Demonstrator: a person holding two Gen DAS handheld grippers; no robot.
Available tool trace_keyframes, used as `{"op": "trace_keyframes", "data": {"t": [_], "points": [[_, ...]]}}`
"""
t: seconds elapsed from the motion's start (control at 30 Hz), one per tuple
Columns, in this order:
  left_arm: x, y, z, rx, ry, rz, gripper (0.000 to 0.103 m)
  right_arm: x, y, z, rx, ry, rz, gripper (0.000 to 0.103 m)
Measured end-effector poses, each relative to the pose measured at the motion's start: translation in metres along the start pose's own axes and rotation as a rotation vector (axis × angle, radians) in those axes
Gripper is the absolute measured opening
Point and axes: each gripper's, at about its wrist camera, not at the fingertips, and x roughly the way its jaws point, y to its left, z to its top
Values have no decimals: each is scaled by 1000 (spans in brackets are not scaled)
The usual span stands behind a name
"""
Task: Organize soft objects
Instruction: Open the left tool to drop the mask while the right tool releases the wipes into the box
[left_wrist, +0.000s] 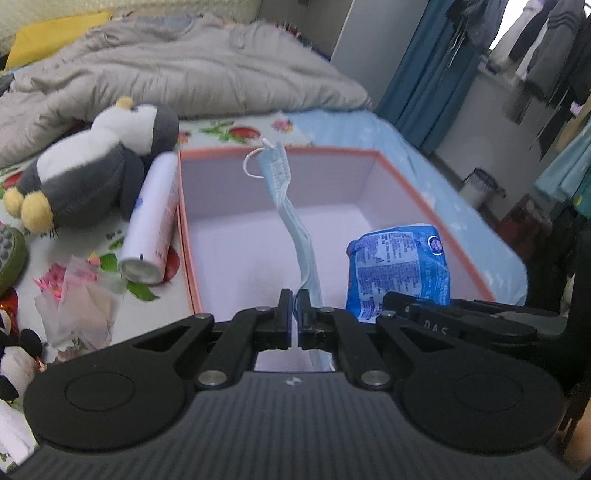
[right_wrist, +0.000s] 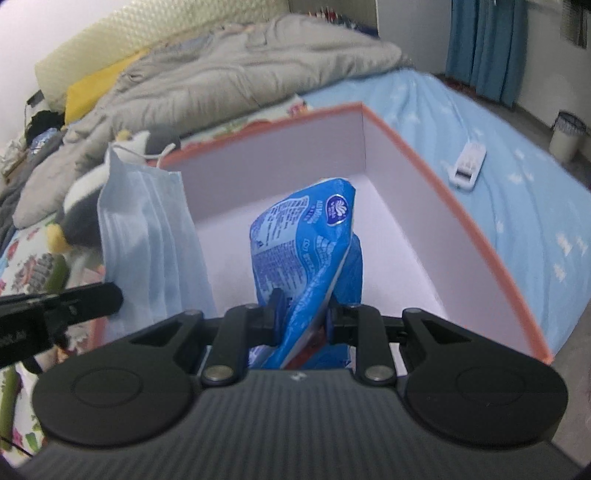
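My left gripper is shut on a light blue face mask, held edge-on over the pink-rimmed white box. The mask also shows in the right wrist view, with the left gripper beside it. My right gripper is shut on a blue tissue pack above the same box. The pack also shows in the left wrist view, with the right gripper on it. A grey and white plush penguin lies left of the box.
A white spray can lies along the box's left wall. A wrapped small bouquet and a green massager lie at the left. A grey quilt covers the far bed. A white clip-like object lies on the blue sheet.
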Motion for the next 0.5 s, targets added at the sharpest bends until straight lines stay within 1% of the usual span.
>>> {"op": "trace_keyframes", "data": {"t": [0.13, 0.17, 0.37, 0.4, 0.47, 0.5], "points": [[17, 4, -5, 3, 36, 20, 3, 21, -9, -11, 32, 38, 8, 24], [13, 2, -8, 2, 37, 22, 3, 25, -10, -11, 38, 44, 11, 24], [19, -2, -9, 14, 45, 29, 4, 36, -12, -12, 55, 57, 23, 27], [18, -5, -8, 18, 48, 36, 9, 36, -12, -12, 53, 56, 19, 28], [17, -7, -9, 19, 51, 29, 14, 36, -12, -12, 47, 56, 8, 33], [15, -7, -9, 20, 47, 27, 17, 36, -12, -12, 46, 57, -3, 33]]}}
